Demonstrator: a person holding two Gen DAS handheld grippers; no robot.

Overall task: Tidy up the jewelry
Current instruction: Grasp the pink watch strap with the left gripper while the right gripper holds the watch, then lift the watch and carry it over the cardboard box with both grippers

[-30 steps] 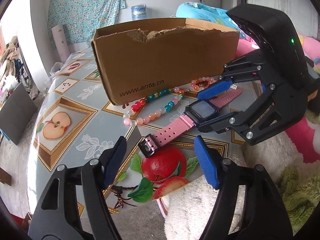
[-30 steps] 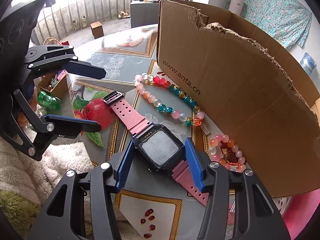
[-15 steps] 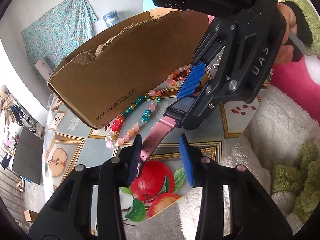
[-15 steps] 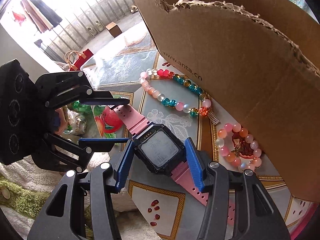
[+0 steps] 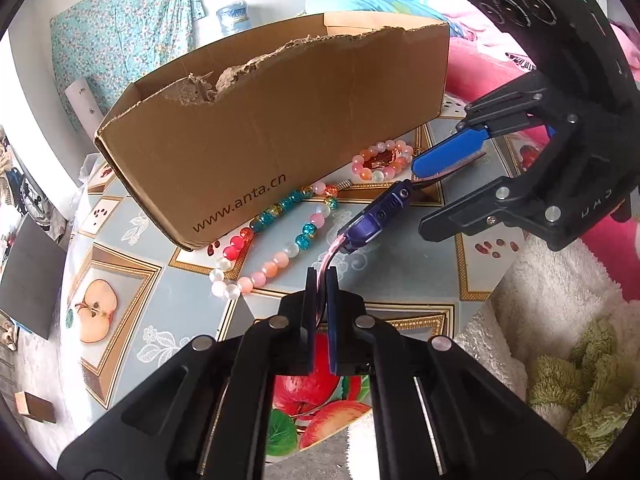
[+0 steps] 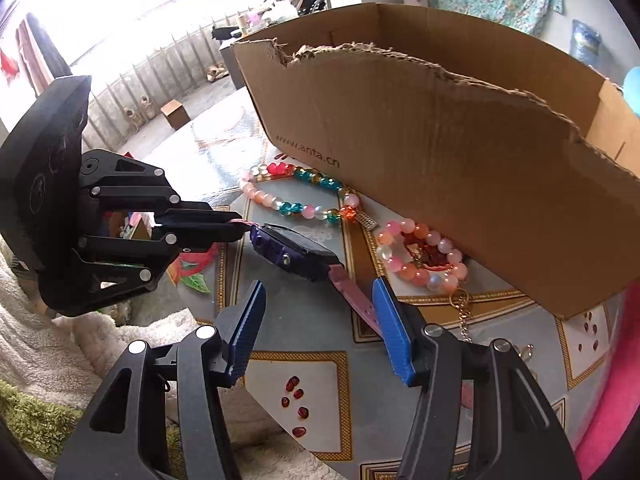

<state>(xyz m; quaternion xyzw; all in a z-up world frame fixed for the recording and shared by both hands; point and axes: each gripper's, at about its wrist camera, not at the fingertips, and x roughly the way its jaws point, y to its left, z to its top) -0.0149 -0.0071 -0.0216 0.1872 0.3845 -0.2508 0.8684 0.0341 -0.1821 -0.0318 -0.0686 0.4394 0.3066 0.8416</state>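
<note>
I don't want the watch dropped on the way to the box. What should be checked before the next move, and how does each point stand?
1. Left gripper shut on the watch strap: ok, the pink strap is pinched between its pads.
2. Right gripper off the watch: ok, its jaws are open, though the far strap end still lies between them.
3. Grip depth on the strap: cannot tell; only the strap end appears held.
4. Watch clear of the long bead necklace: ok, they lie apart.
5. Cardboard box open on top: ok.
6. Free room inside the box: cannot tell, the interior is hidden.
</note>
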